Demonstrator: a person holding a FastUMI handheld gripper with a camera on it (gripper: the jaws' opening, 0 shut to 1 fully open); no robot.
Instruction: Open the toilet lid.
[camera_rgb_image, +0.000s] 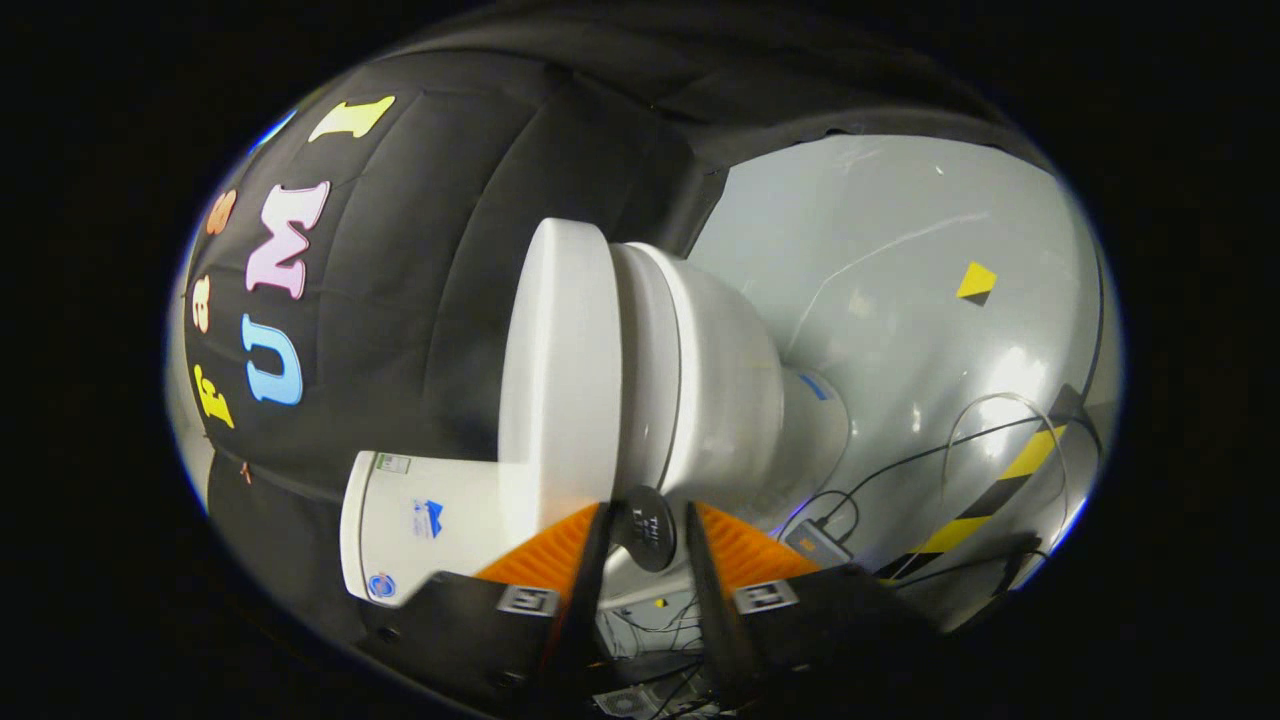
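The view is rolled on its side, with the floor to the right. A white toilet stands ahead, its thick lid (558, 350) lying flat against the seat (650, 340) and bowl (730, 390). The tank (420, 520) sits just left of my fingers. My gripper (646, 508) is close against the toilet's side, at the seam between lid and seat. Its fingers stand apart, one fingertip (597, 520) by the lid's edge and the other beside the bowl. A small black round disc (645, 528) sits between them; I cannot tell whether the fingers touch it.
A pale grey floor (900, 260) spreads beyond the bowl, marked with a small yellow square (976, 282). A yellow-and-black striped strip (990, 495), thin cables (960, 430) and a small dark box (815, 543) lie near the toilet's base. Black cloth wall stands behind the tank.
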